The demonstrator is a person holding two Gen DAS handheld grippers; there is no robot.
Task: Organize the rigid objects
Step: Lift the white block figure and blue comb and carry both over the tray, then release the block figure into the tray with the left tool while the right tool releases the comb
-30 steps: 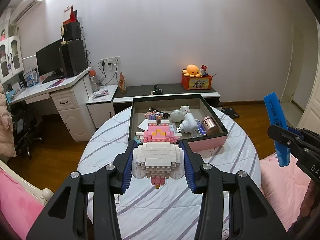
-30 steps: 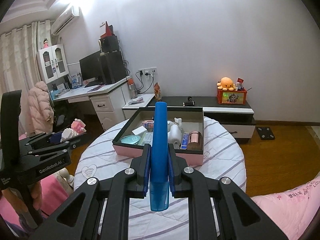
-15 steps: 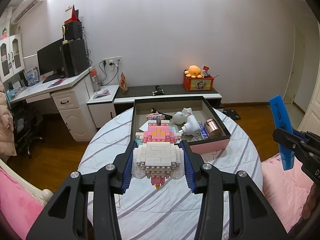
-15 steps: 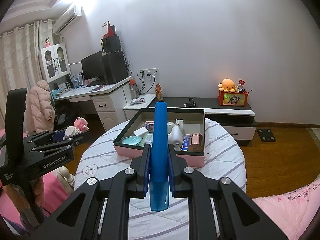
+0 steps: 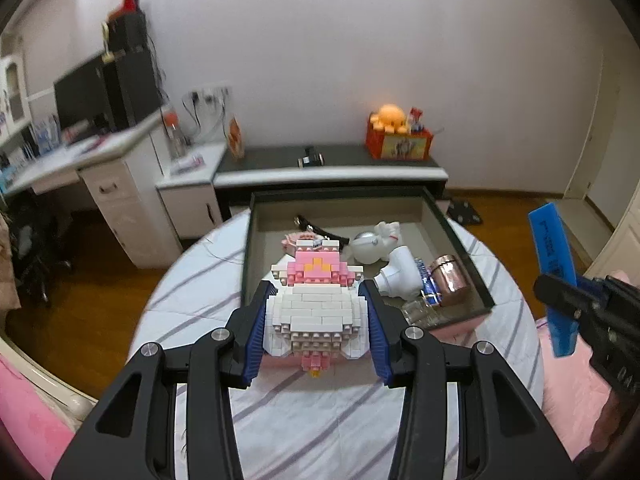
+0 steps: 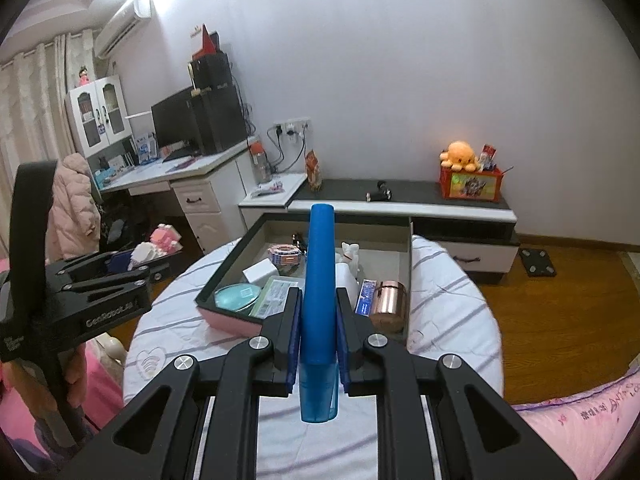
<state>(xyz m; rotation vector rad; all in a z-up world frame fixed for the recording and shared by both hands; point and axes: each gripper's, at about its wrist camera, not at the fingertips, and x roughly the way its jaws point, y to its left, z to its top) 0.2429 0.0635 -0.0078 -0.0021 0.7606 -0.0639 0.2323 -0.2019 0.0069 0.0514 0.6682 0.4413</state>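
My left gripper (image 5: pixel 316 308) is shut on a white and pink brick-built figure (image 5: pixel 314 312), held above the round table in front of the open box (image 5: pixel 256 200). It also shows in the right wrist view (image 6: pixel 158 246) at the left. My right gripper (image 6: pixel 318 312) is shut on an upright blue tube (image 6: pixel 318 276), held above the table's near side. The tube shows at the right of the left wrist view (image 5: pixel 554 268). The box (image 6: pixel 409 264) holds a copper can (image 6: pixel 388 306), a white figurine (image 6: pixel 350 254) and several small items.
The round table (image 5: pixel 320 432) has a striped white cloth. Behind it stand a low dark TV bench (image 5: pixel 332 166) with an orange octopus toy (image 5: pixel 390 118) and a white desk (image 5: pixel 80 164) with a monitor. Pink bedding (image 6: pixel 580 432) lies at the lower right.
The left gripper has moved forward and tilted down toward the box with the brick figure. The right gripper has shifted only slightly, still holding the tube.
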